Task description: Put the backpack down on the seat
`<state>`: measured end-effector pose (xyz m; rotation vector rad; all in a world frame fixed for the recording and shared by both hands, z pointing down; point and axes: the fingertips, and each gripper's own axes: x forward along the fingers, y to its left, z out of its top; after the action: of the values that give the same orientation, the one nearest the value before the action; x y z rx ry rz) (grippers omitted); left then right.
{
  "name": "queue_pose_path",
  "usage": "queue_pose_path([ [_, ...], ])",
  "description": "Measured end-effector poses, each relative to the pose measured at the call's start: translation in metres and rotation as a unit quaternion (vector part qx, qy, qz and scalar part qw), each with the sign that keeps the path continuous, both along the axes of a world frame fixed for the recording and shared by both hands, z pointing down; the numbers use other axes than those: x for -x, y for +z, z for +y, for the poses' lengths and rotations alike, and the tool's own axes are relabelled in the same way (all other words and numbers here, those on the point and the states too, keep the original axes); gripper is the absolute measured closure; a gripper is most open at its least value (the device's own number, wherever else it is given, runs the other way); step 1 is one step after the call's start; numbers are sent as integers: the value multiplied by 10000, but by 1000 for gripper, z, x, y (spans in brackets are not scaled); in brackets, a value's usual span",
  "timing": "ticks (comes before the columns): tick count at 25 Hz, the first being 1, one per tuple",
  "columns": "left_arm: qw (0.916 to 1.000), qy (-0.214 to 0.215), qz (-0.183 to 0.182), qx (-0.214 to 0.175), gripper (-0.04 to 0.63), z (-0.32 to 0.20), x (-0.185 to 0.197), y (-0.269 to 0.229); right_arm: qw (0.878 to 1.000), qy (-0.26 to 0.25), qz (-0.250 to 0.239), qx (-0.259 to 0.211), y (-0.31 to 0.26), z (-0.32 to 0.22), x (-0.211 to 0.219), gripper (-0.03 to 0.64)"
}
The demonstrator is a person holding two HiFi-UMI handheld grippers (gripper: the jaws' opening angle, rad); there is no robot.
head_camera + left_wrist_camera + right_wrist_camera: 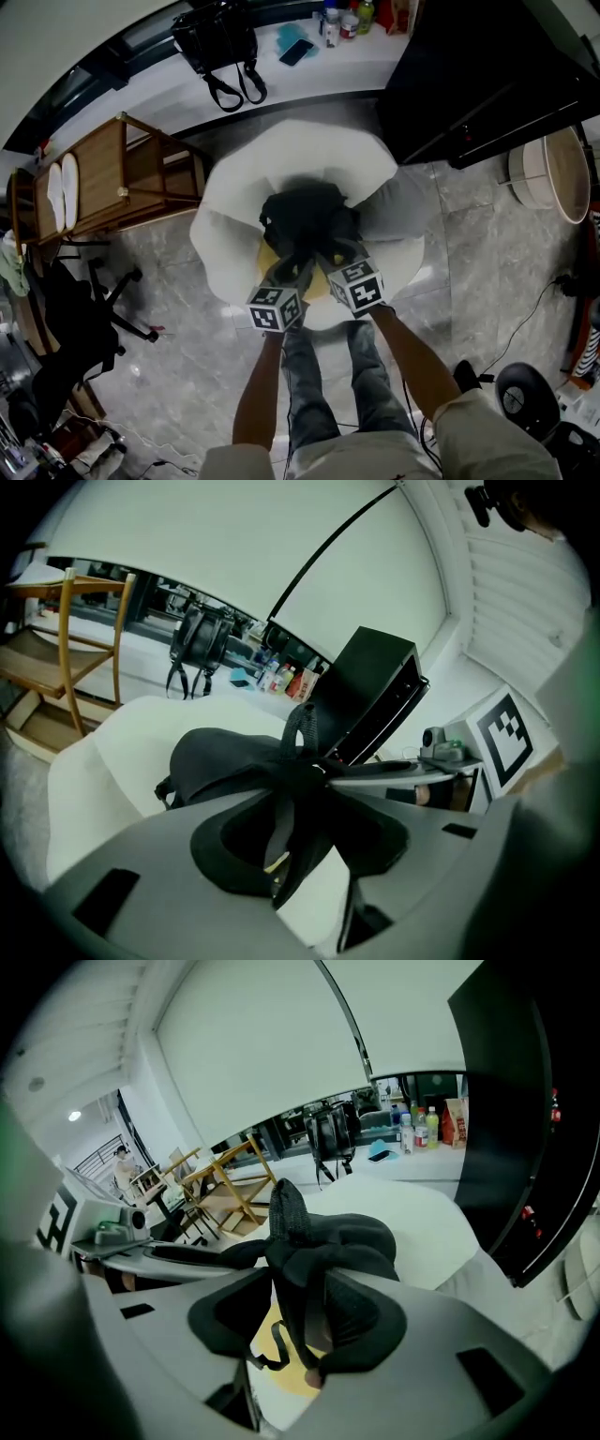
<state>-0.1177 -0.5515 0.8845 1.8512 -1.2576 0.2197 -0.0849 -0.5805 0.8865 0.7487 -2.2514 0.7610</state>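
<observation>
A black backpack (300, 220) rests on the white round seat (234, 178), over a yellow cushion (267, 255). Both grippers hover at its near side, the left gripper (293, 272) beside the right gripper (330, 258). In the left gripper view the backpack (220, 757) lies ahead, and a black strap (281, 836) hangs loose between the spread jaws of the left gripper (300, 841). In the right gripper view another strap (309, 1307) of the backpack (347, 1237) runs between the parted jaws of the right gripper (298, 1321), with a gap on its left. Both stand open.
A wooden rack (131, 173) stands left of the seat. A black handbag (220, 42) and bottles (342, 19) sit on the white ledge behind. A black cabinet (487, 75) is at the back right, a round basket (553, 173) on the right, an office chair (70, 319) on the left.
</observation>
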Motion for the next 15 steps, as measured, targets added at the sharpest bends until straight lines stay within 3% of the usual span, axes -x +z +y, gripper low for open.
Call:
queue_pose_path([
  [2,9999,-56,-108,62,398,8,7,8,10000,25,64,49,5,2,-8,416],
  [6,9992,-332,-205,79,396,15,28,13,9999,137,26,-9,7,4,-21,394],
  [15,9992,-249,-305,-76,397,21,23,-7,9986,400,-104,-318,-25,1,-31,397],
])
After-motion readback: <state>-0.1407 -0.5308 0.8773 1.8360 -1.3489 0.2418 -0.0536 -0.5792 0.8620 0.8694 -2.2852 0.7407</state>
